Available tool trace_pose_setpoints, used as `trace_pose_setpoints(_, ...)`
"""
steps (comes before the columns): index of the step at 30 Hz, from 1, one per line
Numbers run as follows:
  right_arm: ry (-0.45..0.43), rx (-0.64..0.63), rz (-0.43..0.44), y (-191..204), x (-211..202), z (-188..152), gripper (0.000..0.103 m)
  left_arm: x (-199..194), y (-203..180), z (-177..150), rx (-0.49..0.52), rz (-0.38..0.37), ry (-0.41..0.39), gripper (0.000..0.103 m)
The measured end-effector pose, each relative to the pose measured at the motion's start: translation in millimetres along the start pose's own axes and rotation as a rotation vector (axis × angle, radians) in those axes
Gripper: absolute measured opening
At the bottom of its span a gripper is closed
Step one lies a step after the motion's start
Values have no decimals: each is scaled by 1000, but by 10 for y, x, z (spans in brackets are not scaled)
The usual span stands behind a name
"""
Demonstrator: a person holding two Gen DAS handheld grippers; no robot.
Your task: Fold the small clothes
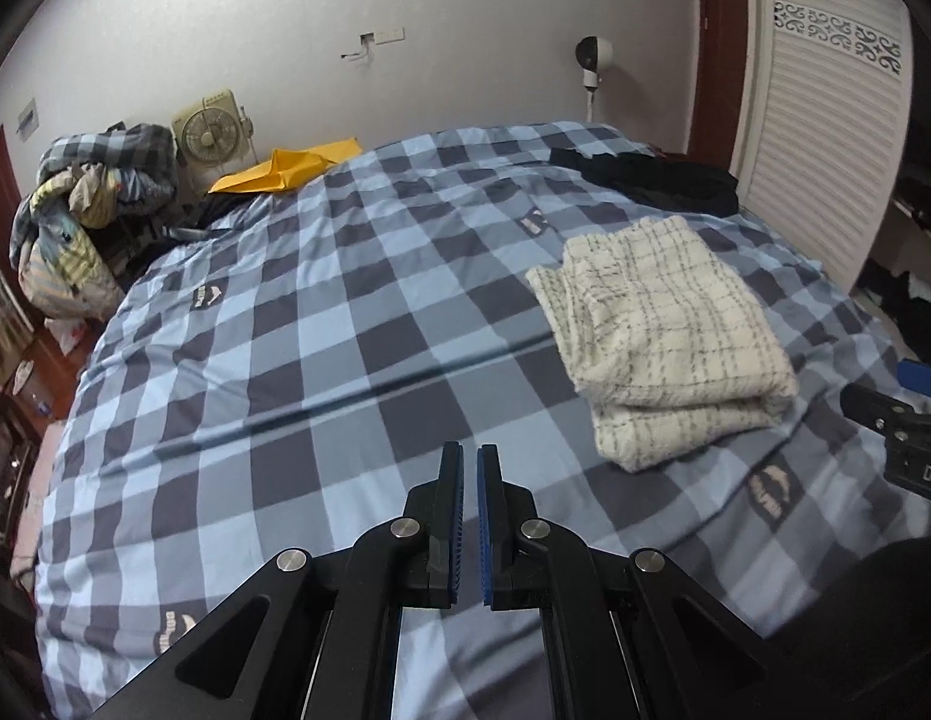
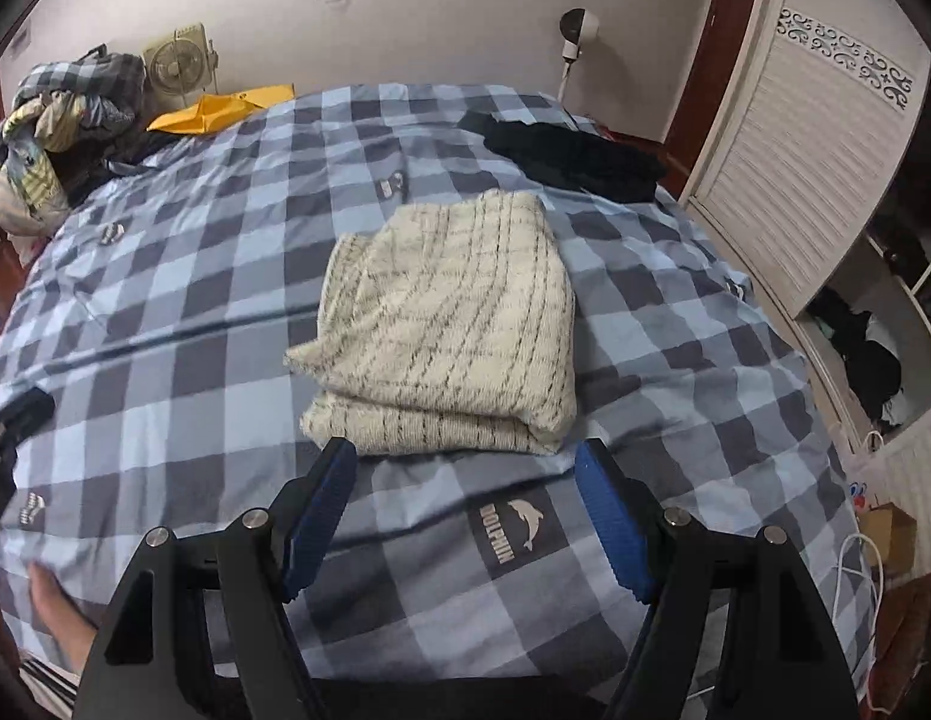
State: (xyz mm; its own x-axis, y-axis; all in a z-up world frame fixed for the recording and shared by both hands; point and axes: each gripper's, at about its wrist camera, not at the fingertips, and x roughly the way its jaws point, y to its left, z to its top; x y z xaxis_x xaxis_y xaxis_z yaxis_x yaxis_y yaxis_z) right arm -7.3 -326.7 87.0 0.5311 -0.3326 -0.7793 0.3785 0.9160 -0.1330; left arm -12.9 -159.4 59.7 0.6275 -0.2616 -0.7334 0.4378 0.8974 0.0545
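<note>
A cream knit garment with thin dark check lines (image 2: 447, 330) lies folded into a thick rectangle on the blue checked bed cover (image 2: 165, 276). My right gripper (image 2: 465, 462) hovers just in front of its near folded edge, open, with nothing between its blue pads. In the left wrist view the same folded garment (image 1: 663, 336) sits to the right. My left gripper (image 1: 470, 462) is over bare bed cover (image 1: 285, 360) to the left of it, shut and empty. The right gripper's tip (image 1: 897, 414) shows at that view's right edge.
A black garment (image 2: 573, 159) lies on the bed behind the folded one. A yellow cloth (image 2: 216, 108), a fan (image 2: 174, 66) and a heap of bedding (image 2: 57, 120) sit at the far left. A louvred wardrobe door (image 2: 783, 180) stands right. A bare foot (image 2: 57, 612) shows at lower left.
</note>
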Motion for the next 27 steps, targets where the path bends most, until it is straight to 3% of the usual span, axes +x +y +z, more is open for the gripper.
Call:
trace_pose_setpoints(5,-16,-13,-13,53,111,-162,72,215,52,-134,-16,-17,48,3)
trace_pose_setpoints(11,-30,-28,28,124,125,-184,72,182,102,-167,-53,-31,-1,3)
trace_pose_setpoints(14,-1,-56,-9,191,212,-203,72,185,103,-169,-53,-46,12,3)
trace_pose_setpoints(20,-41,-99,-24,273,129,-248,72,148,107,-156,-53,-44,-2,3)
trace_pose_setpoints(27,-40,-75,-10,233,144,-238,72,113,110,-110,-55,-51,-21,3)
